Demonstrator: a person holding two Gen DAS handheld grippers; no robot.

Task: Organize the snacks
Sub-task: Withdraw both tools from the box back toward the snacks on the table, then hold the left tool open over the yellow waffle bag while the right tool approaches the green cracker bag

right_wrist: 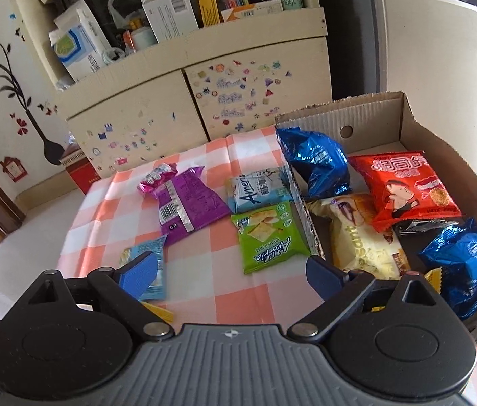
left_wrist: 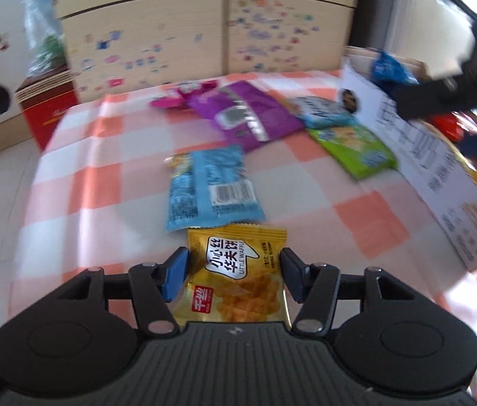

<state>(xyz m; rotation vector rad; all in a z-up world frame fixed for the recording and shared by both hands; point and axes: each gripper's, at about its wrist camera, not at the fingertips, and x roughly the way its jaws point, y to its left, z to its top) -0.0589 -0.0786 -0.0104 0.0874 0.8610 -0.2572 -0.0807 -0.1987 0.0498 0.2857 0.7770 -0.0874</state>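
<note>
A yellow waffle packet [left_wrist: 236,277] sits between the fingers of my left gripper [left_wrist: 235,272], low over the checked tablecloth [left_wrist: 96,176]; both pads press its side edges. Just beyond it lies a light blue packet [left_wrist: 211,186]. My right gripper [right_wrist: 230,267] stands open above the cloth with nothing between its fingers. A green packet [right_wrist: 272,237] lies just past it. To its right is the cardboard box [right_wrist: 366,125], which holds a red packet [right_wrist: 410,189], two blue foil packets [right_wrist: 319,162] and a cream croissant packet [right_wrist: 360,233].
A purple packet [right_wrist: 187,203], a pink packet [right_wrist: 157,179] and a pale blue-white packet [right_wrist: 258,186] lie farther back on the cloth. A sticker-covered cabinet [right_wrist: 137,111] stands behind the table. The floor drops away at the left. The left wrist view is motion-blurred.
</note>
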